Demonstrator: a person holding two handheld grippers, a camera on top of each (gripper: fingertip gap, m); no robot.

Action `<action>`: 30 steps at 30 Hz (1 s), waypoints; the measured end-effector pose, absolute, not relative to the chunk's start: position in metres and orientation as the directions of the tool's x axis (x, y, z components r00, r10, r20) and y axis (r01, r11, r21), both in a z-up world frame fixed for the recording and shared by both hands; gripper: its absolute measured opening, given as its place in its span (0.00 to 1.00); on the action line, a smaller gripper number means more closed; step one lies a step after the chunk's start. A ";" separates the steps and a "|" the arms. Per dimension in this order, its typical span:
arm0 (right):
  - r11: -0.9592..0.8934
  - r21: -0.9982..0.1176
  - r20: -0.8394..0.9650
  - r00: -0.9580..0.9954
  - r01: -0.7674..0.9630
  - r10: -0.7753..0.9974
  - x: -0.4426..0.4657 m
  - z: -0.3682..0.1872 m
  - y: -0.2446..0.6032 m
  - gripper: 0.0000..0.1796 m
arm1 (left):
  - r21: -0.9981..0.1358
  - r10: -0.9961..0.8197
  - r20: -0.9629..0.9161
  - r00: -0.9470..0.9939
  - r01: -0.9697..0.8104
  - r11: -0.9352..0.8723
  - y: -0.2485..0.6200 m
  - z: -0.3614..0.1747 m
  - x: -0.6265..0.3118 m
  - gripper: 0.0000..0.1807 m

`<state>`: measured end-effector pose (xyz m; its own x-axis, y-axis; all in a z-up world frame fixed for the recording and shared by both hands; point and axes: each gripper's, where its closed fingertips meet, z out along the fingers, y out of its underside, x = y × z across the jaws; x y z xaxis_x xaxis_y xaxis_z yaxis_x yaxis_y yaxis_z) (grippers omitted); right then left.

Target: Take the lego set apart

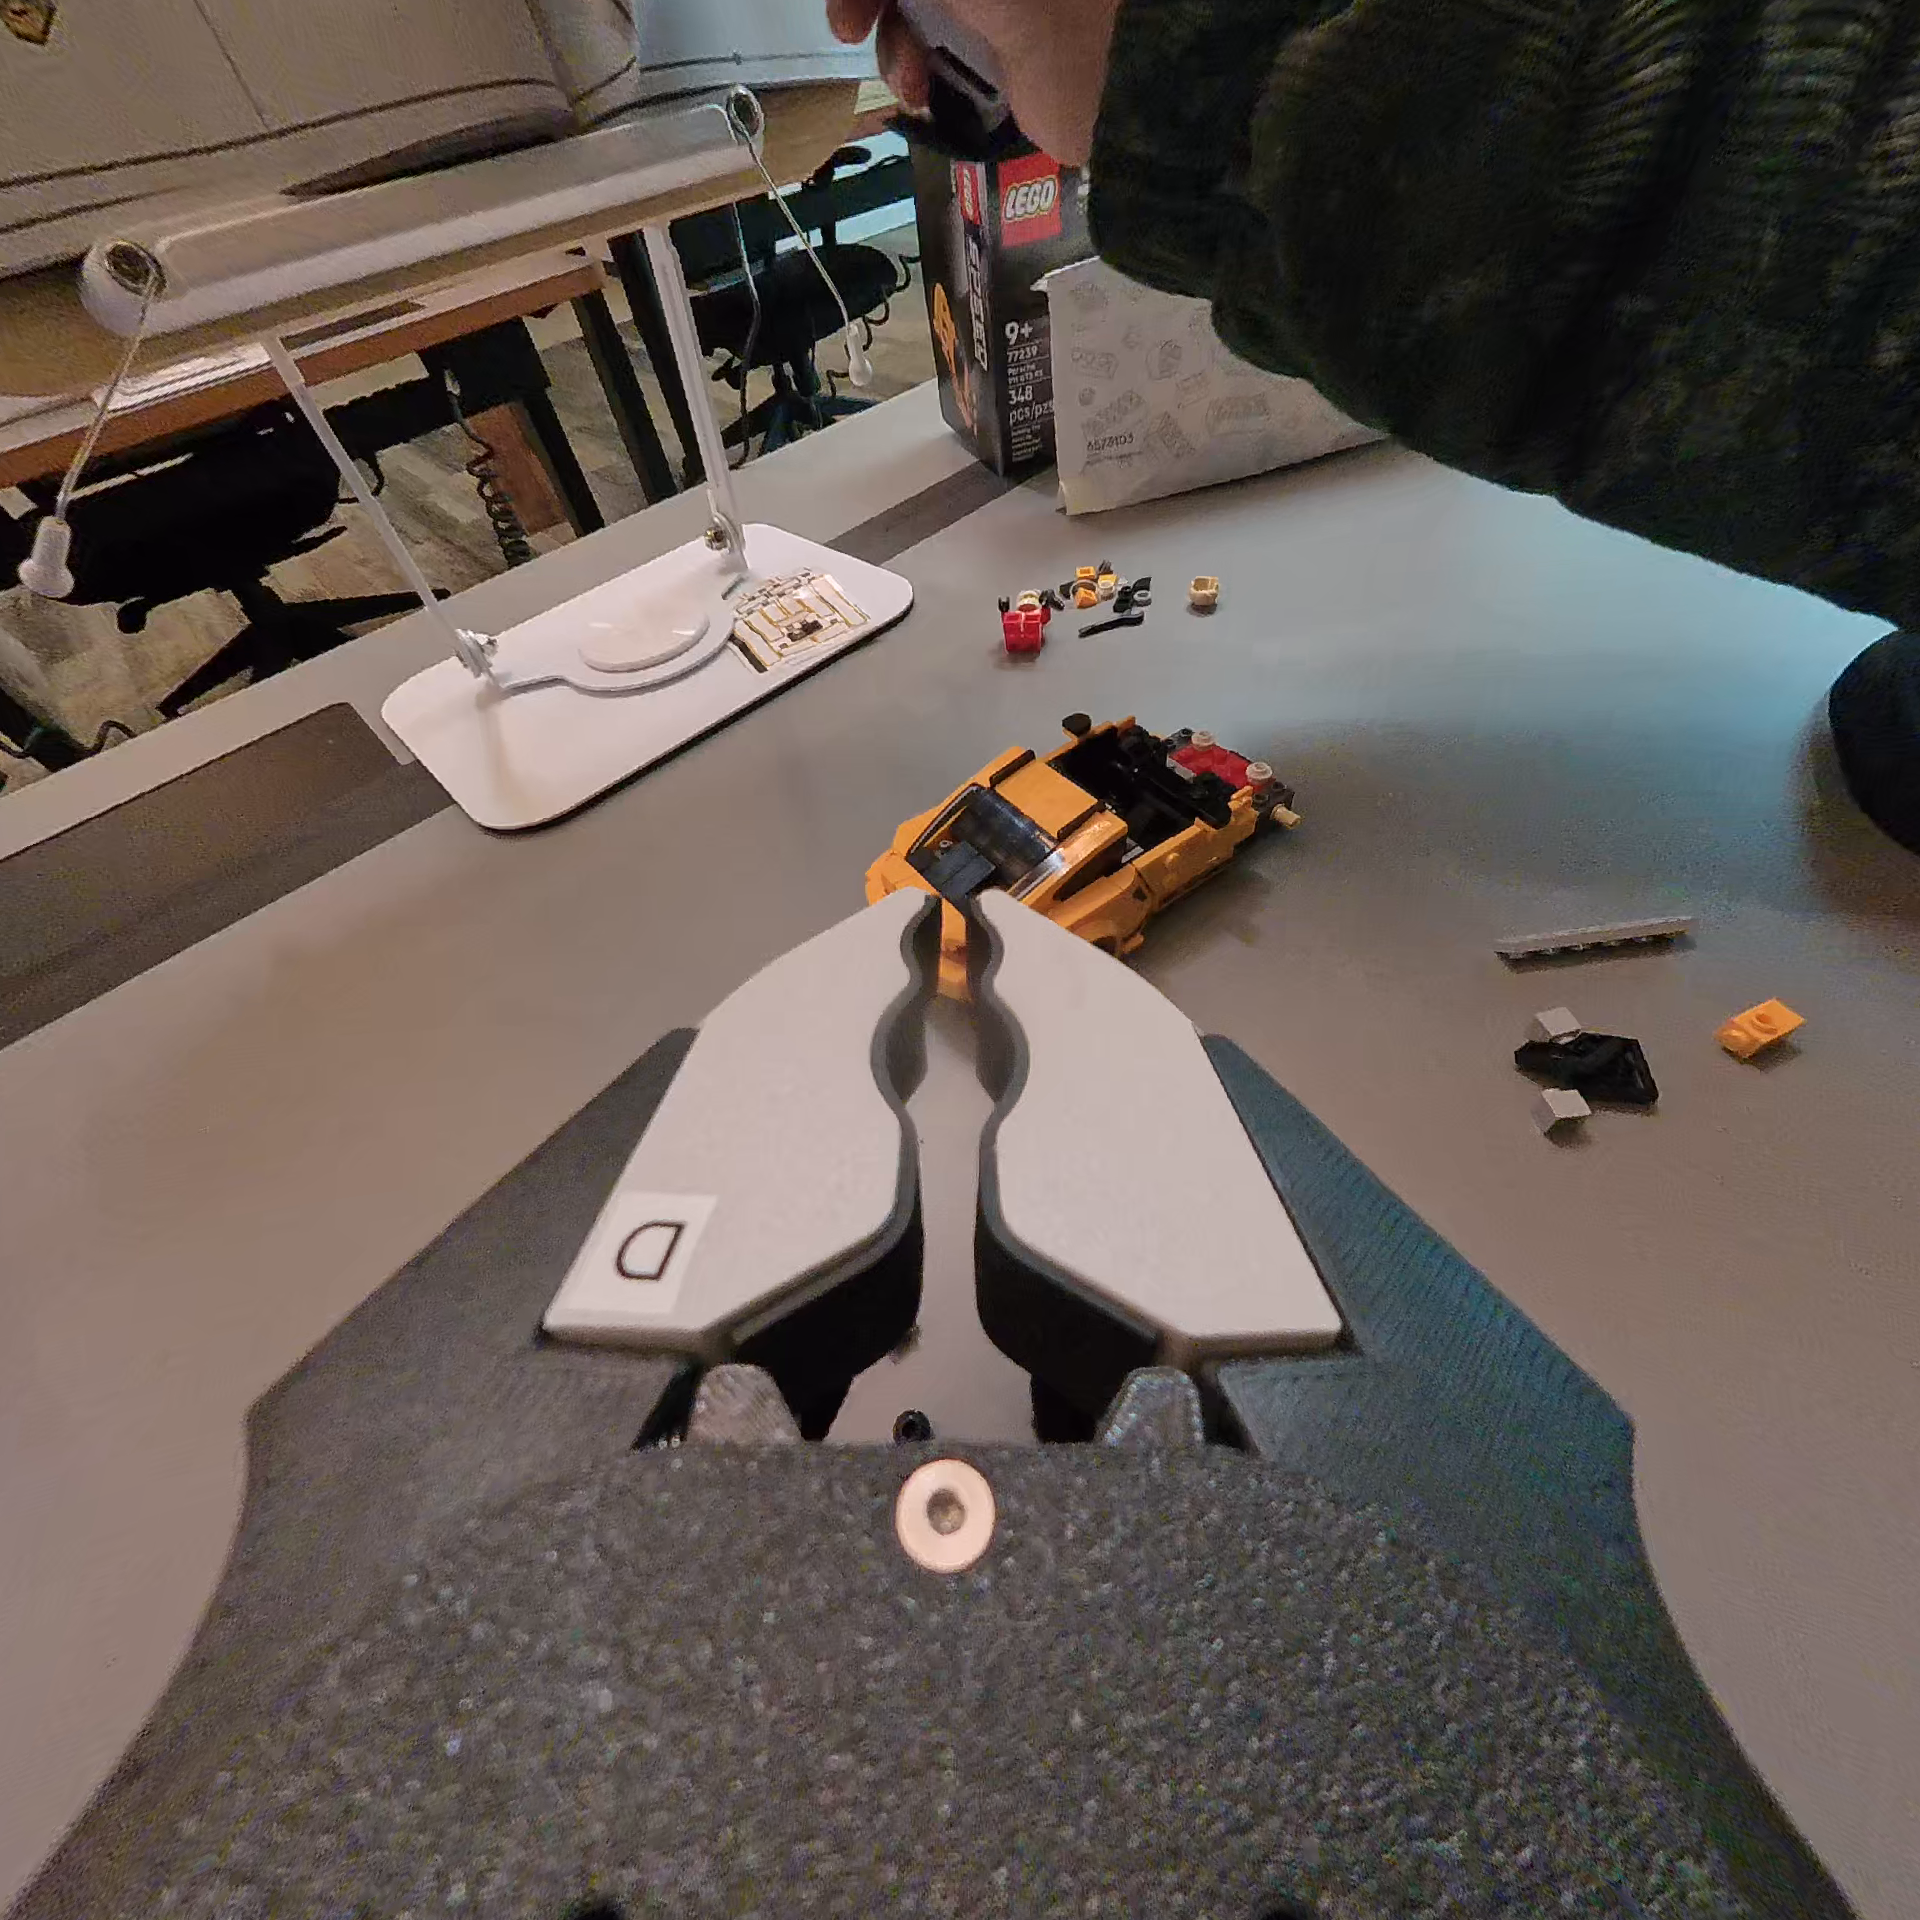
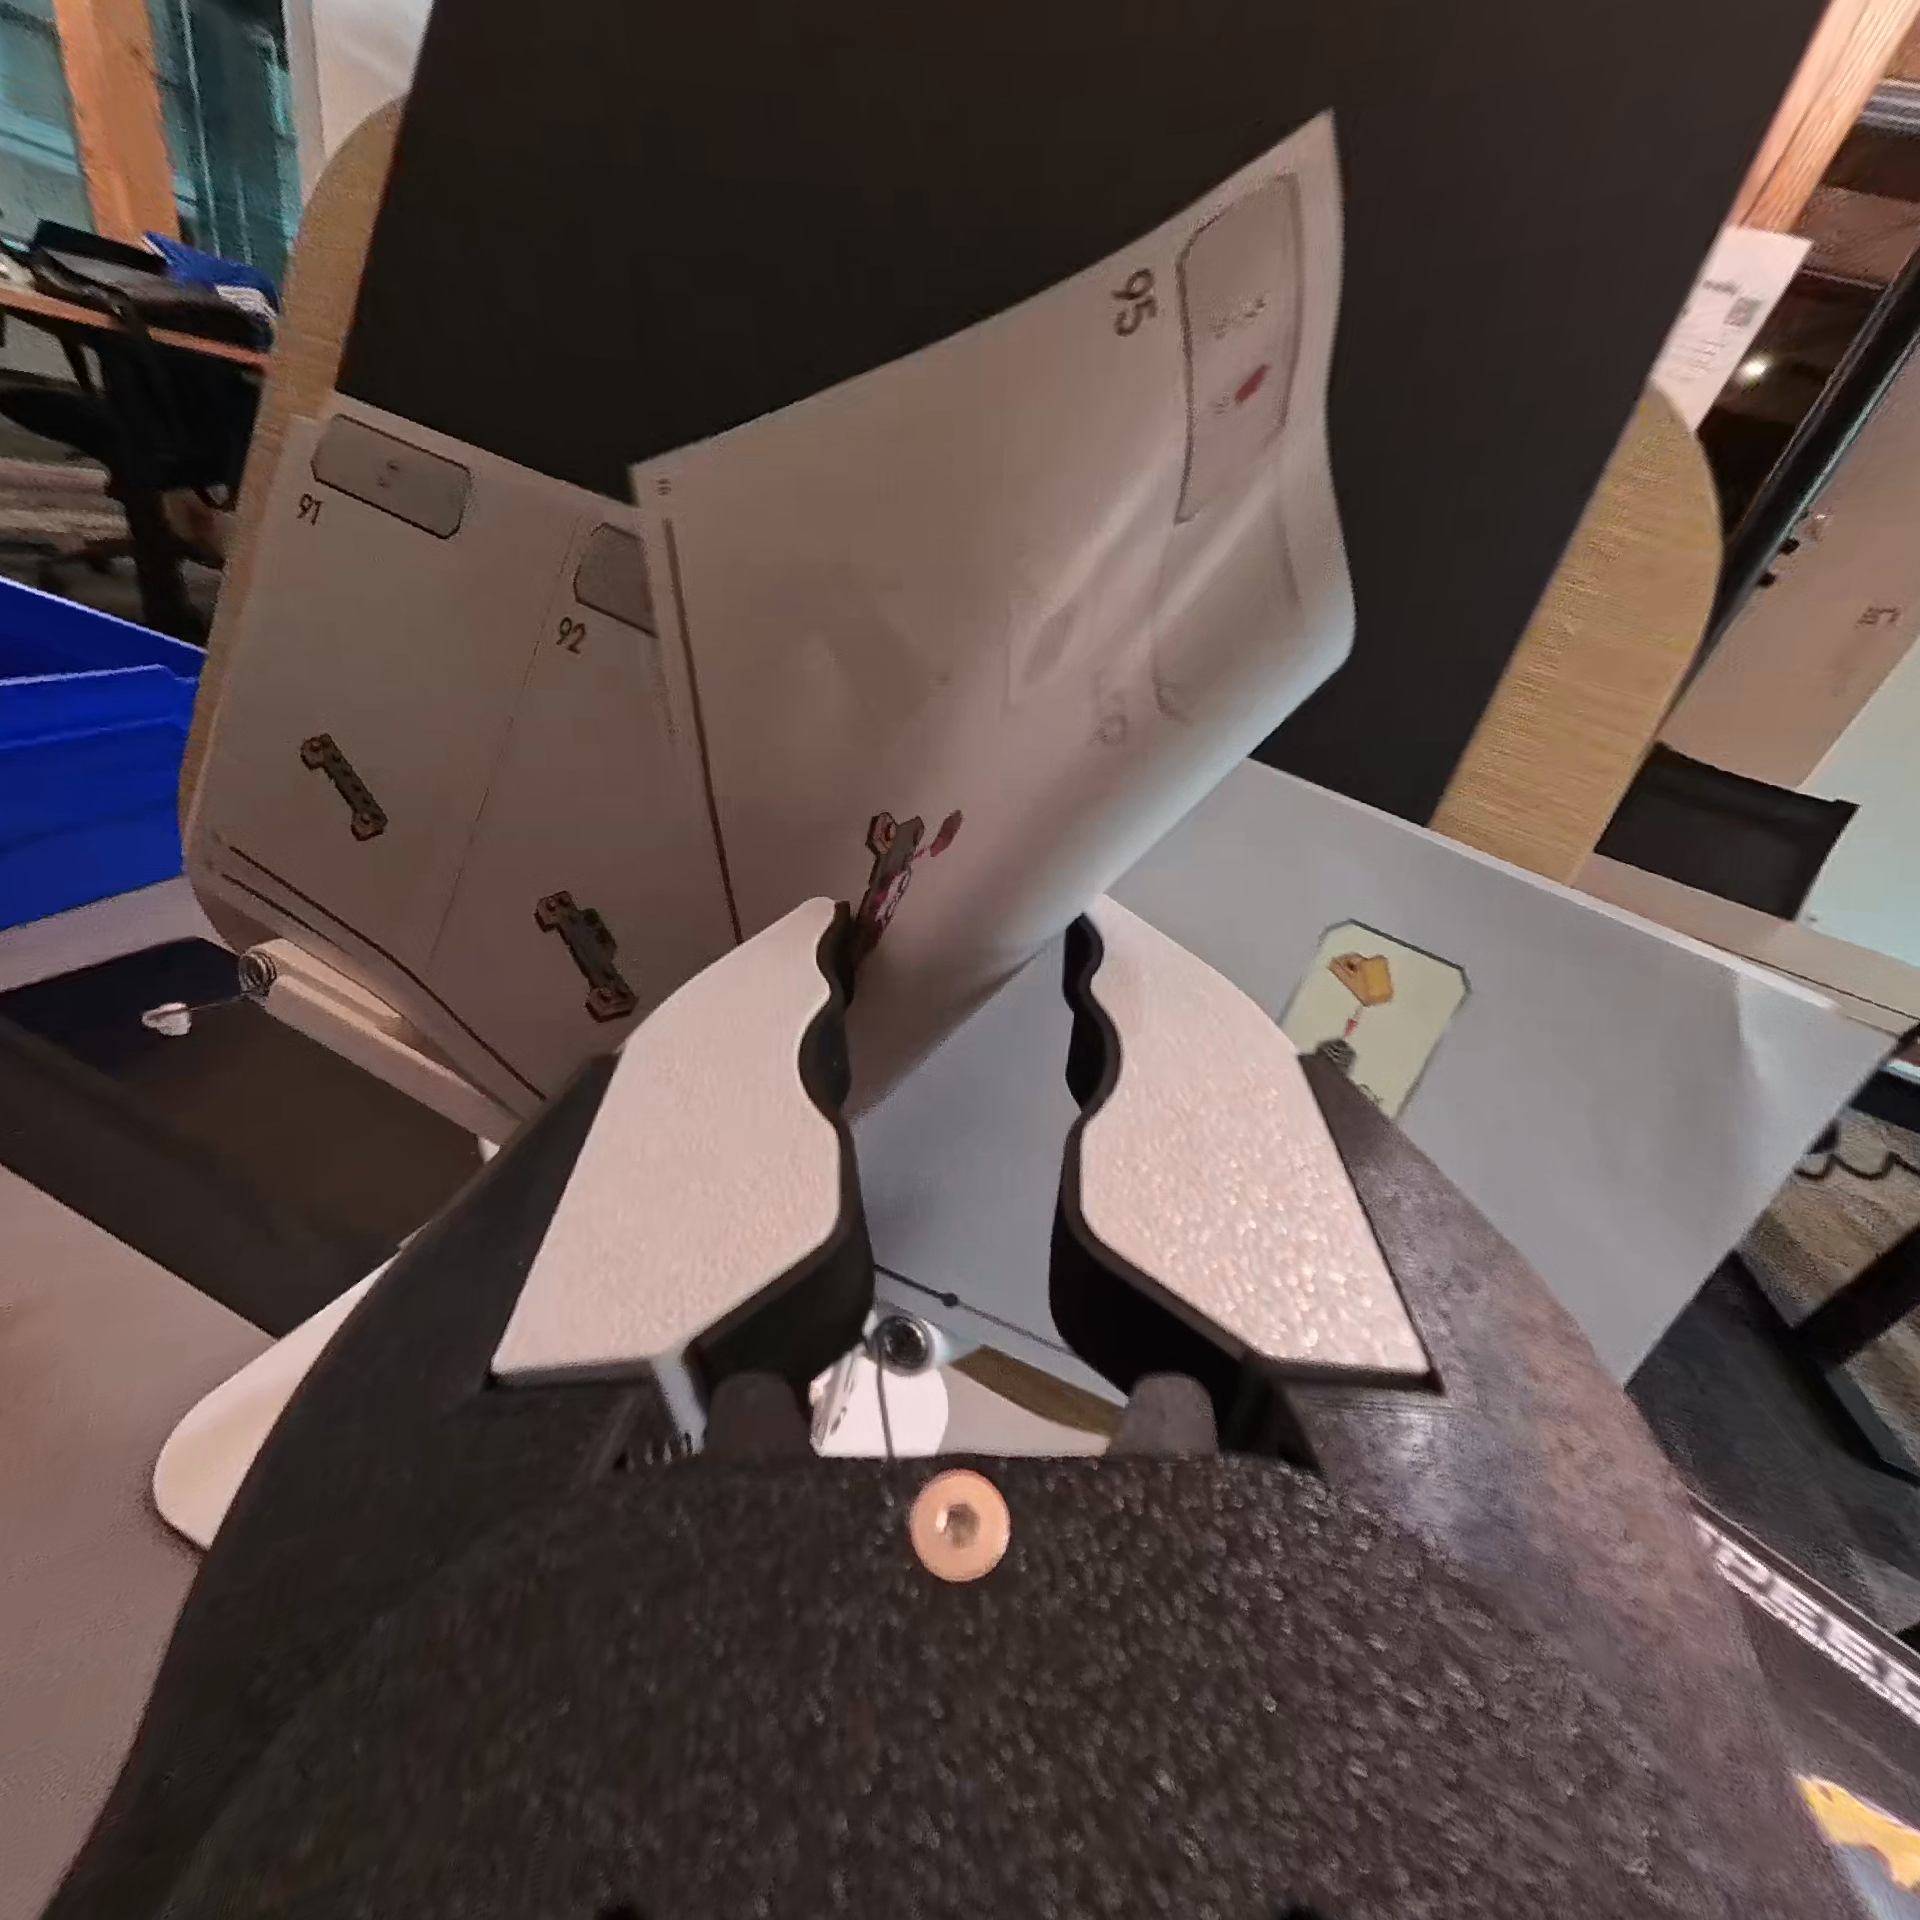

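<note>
The left gripper (image 1: 958, 906) is being held nearly closed and empty, just over the nose of the yellow lego car (image 1: 1081, 831), which is lying on the grey table (image 1: 1351, 1351) among loose pieces (image 1: 1590, 1065). The right gripper (image 2: 961, 935) is being kept parted around a curling instruction page (image 2: 987, 582).

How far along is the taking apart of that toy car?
It's early. A few pieces are off: a small pile beyond the orange car, and a grey strip, black piece and orange plate beside it. The car body is mostly whole. Right now the right claw is open at a curling instruction page, and the left claw, nearly closed, holds nothing near the car.
</note>
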<state>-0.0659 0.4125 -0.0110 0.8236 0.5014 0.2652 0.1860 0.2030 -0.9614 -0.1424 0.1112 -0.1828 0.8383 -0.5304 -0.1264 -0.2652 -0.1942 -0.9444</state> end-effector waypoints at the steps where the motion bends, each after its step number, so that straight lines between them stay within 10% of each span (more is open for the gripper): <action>1: 0.205 -0.964 0.254 0.825 0.171 0.505 -0.061 -0.011 0.412 0.20 | -0.944 -0.530 -0.128 0.838 -0.267 -0.194 0.111 -0.183 -0.142 0.02; 20: 0.120 -0.991 0.118 0.810 0.059 0.575 0.013 -0.027 0.428 0.11 | -0.962 -0.568 -0.199 0.798 -0.269 -0.041 0.284 -0.053 -0.087 0.10; 30: 0.117 -0.993 0.039 0.820 -0.033 0.570 0.091 -0.030 0.416 0.16 | -0.875 -0.552 -0.347 0.758 -0.473 -0.099 0.401 -0.074 -0.021 0.08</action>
